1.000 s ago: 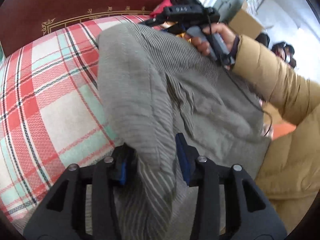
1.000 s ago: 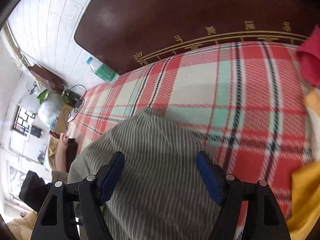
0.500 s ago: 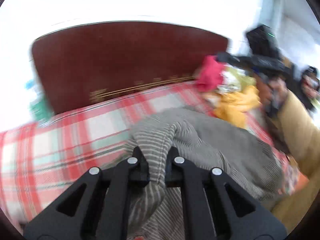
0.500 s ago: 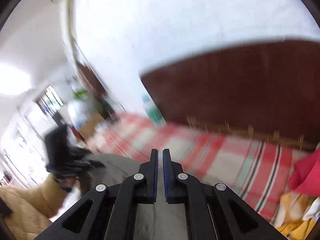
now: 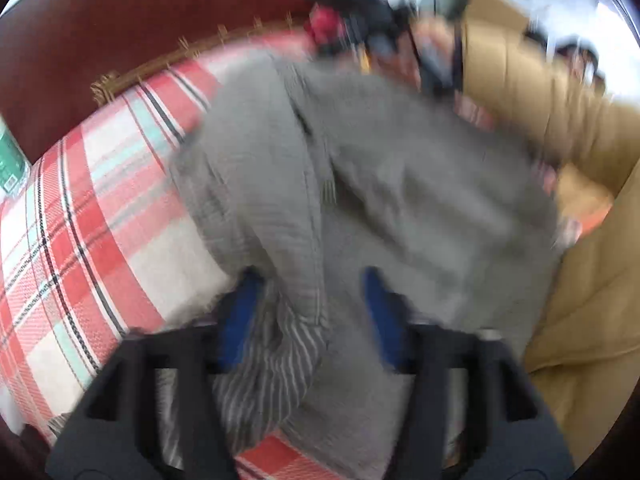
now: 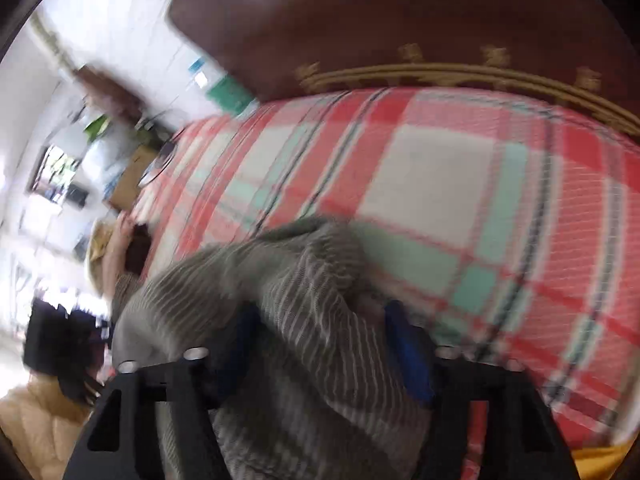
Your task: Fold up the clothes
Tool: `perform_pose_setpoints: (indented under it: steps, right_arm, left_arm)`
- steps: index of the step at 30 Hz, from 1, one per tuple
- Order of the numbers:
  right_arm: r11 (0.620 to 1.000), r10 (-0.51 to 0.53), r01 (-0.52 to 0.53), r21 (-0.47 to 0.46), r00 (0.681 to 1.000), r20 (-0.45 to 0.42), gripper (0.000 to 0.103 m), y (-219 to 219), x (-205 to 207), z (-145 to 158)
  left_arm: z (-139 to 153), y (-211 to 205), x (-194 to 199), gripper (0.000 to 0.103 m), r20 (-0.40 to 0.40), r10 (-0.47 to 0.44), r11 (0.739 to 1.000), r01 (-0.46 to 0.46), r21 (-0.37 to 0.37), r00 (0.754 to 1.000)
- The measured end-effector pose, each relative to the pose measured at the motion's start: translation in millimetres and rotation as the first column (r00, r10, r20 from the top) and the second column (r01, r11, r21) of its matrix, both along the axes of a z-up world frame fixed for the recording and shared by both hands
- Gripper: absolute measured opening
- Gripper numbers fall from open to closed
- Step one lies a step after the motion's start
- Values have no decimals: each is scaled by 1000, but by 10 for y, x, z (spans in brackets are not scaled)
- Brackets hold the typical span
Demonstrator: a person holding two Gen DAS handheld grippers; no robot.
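A grey striped garment [image 5: 360, 184] lies bunched on the plaid bed cover [image 5: 92, 216]. My left gripper [image 5: 308, 304] is open, its blue-padded fingers [image 5: 240, 312] spread on either side of a fold of the garment. In the right wrist view the same garment [image 6: 304, 320] is heaped between the spread fingers of my right gripper [image 6: 328, 344], which is open too. The right gripper also shows at the top of the left wrist view [image 5: 360, 4], blurred, over the garment's far end. Both views are motion-blurred.
A dark wooden headboard [image 6: 400, 20] runs along the far edge of the bed. A red cloth [image 5: 324, 28] lies by it. A green-labelled bottle [image 5: 10, 160] stands at the left. My tan jacket sleeve [image 5: 540, 92] crosses the right side.
Both grippers were shut half a second ago, the left one on the garment and raised; now both are open and low over the garment, which lies on the bed.
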State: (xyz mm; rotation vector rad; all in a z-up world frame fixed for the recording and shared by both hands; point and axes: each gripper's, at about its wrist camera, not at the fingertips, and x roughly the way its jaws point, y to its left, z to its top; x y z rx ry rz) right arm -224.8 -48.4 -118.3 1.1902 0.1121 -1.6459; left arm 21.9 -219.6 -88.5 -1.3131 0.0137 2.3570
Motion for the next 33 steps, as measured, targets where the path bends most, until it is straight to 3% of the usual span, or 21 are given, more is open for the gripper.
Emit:
perform_pose_setpoints:
  steps: [1,3,6,7,8,10,12,13,15,17,20,22,23,24,25,26,27,29,31,32,33]
  right_arm:
    - [1000,19,-19,8,1000,13,13,-46,3,-81]
    - [999,34,-34,5,999,-2,10,-67,31,-84]
    - [998,-15,7,-58,990,-138,8,103,133,358]
    - [997,-33,18,-80,983,-182,8,160,167,505]
    - [994,-51,29,-102,973,-225,8,217,201,653]
    - [991,-78,41,-124,950,-303,8,292,261,891]
    - [994,-78,43,-102,927,-368,7,295,306,1024]
    - [995,-78,45,-91,913,-399,7,297,328,1091]
    - [995,-93,67,-73,890,-446,7,295,357,1158]
    - [992,-121,98,-73,870,-477,7,327,367,1224]
    - [976,-219,179,-127,815,-536,7,427,297,1350]
    - [962,-273,233,-145,762,-588,7,444,243,1381]
    - [956,-287,262,-135,726,-625,7,409,211,1348]
    - [948,-299,290,-127,689,-660,8,374,178,1316]
    - [945,-294,315,-90,696,-655,10,340,119,1190]
    - [941,-284,335,-40,721,-632,20,306,48,1025]
    - [936,-274,352,11,746,-607,30,273,-24,859]
    - [918,-260,380,113,792,-552,39,206,-166,528]
    - [892,-251,397,217,833,-492,40,138,-309,197]
    - [889,-261,398,226,846,-465,41,187,-321,127]
    - [895,-278,397,205,853,-441,45,305,-285,140]
  left_arm:
    - [75,-122,-79,82,-13,32,998,-31,56,999]
    - [211,-357,-249,85,-27,97,982,-92,163,995]
    - [36,-475,-735,85,90,154,974,-166,155,984]
    - [-89,-440,-881,78,123,149,980,-163,115,981]
    - [-240,-379,-1004,55,163,133,986,-148,83,978]
    - [-437,-253,-1148,24,218,104,991,-118,56,970]
    - [-540,-111,-1274,17,237,79,996,-88,30,968]
    - [-481,-73,-1311,9,200,89,996,-89,-9,976]
    - [-267,-49,-1378,7,91,134,988,-126,-92,987]
    - [61,-162,-1433,6,-35,217,967,-219,-127,976]
    - [551,-411,-1549,6,-187,345,920,-371,-127,920]
    - [785,-524,-1618,6,-255,389,900,-424,-103,886]
    - [855,-497,-1649,6,-339,410,864,-479,-152,847]
    - [869,-441,-1671,6,-458,416,781,-566,-262,786]
    - [794,-467,-1727,7,-452,429,759,-583,-290,782]
    - [708,-500,-1788,7,-431,443,746,-590,-309,786]
    - [550,-580,-1879,7,-320,459,791,-545,-278,829]
    - [164,-679,-1978,7,-161,485,817,-511,-269,860]
    - [-64,-676,-1880,8,-141,485,802,-503,-322,863]
    - [-173,-680,-1830,9,-129,486,796,-499,-342,864]
    - [-245,-718,-1764,10,-105,491,808,-498,-314,865]
